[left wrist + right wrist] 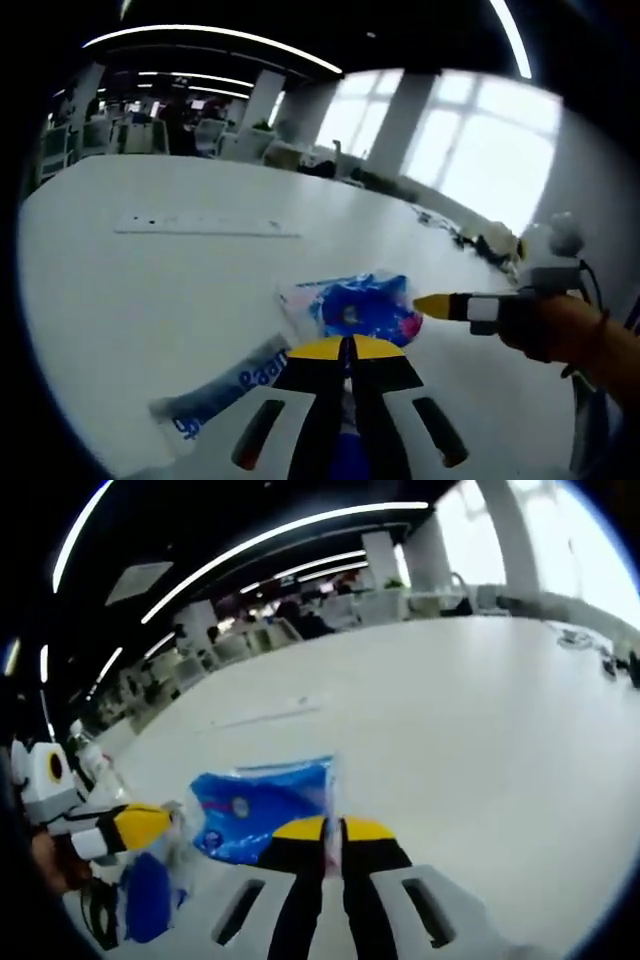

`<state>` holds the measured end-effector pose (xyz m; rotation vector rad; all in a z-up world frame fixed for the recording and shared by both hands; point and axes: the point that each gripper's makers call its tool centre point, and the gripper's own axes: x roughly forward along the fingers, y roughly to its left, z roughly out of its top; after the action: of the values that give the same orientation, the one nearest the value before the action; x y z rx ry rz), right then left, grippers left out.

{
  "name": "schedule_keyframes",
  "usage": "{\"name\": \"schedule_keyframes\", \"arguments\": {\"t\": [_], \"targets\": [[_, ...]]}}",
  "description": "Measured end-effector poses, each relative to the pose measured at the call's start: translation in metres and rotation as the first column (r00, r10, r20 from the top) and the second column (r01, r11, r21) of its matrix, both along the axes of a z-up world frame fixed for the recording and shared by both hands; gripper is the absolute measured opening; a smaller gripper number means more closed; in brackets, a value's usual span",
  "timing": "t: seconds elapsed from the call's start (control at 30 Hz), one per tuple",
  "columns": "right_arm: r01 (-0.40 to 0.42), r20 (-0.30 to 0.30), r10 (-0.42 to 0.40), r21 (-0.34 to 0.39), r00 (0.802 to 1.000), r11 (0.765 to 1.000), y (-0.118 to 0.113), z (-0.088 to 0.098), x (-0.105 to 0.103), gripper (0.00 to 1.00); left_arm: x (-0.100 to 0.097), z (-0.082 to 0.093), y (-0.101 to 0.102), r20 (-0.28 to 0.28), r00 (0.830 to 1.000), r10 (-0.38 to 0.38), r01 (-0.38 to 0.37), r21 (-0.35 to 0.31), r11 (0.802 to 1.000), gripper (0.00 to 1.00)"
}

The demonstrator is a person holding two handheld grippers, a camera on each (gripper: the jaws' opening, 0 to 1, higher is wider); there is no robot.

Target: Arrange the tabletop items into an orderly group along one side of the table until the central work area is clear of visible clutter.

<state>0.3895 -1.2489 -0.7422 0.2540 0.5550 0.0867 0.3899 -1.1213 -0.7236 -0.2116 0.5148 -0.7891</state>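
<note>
Right gripper view: blue packet (262, 815) edge between closed fingers (300, 855).

We see lots of bare white table (130, 300) on the far side, so a hand could slide there freely. A flat white strip (205, 224) lies far out on it (low, easy to pass over). Close in, the blue plastic bag (360, 305) blocks the way, and the right gripper (428, 305) pokes in just beside it. At the table's edge small dark things (480, 238) sit together.
</note>
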Motion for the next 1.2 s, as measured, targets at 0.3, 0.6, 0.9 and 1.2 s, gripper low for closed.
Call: {"name": "schedule_keyframes", "arguments": {"t": [0.3, 0.6, 0.9, 1.2], "targets": [[0.043, 0.040, -0.044, 0.025, 0.998, 0.999, 0.001, 0.015, -0.003, 0.17, -0.003, 0.008, 0.006, 0.019, 1.000, -0.001, 0.000, 0.018, 1.000, 0.06], [-0.005, 0.068, 0.005, -0.012, 0.998, 1.000, 0.021, 0.036, -0.014, 0.35, -0.007, 0.031, 0.018, 0.079, 0.996, -0.036, 0.031, 0.059, 0.998, 0.14], [-0.094, 0.057, 0.092, 0.027, 0.994, 0.995, 0.056, 0.048, -0.026, 0.61, -0.003, 0.041, 0.045, 0.071, 0.997, -0.004, -0.003, 0.101, 0.995, 0.33], [-0.173, 0.061, 0.173, -0.005, 0.983, 0.985, 0.075, 0.059, -0.039, 0.83, -0.008, 0.048, 0.075, 0.064, 0.998, -0.027, 0.018, 0.130, 0.991, 0.51]]}}
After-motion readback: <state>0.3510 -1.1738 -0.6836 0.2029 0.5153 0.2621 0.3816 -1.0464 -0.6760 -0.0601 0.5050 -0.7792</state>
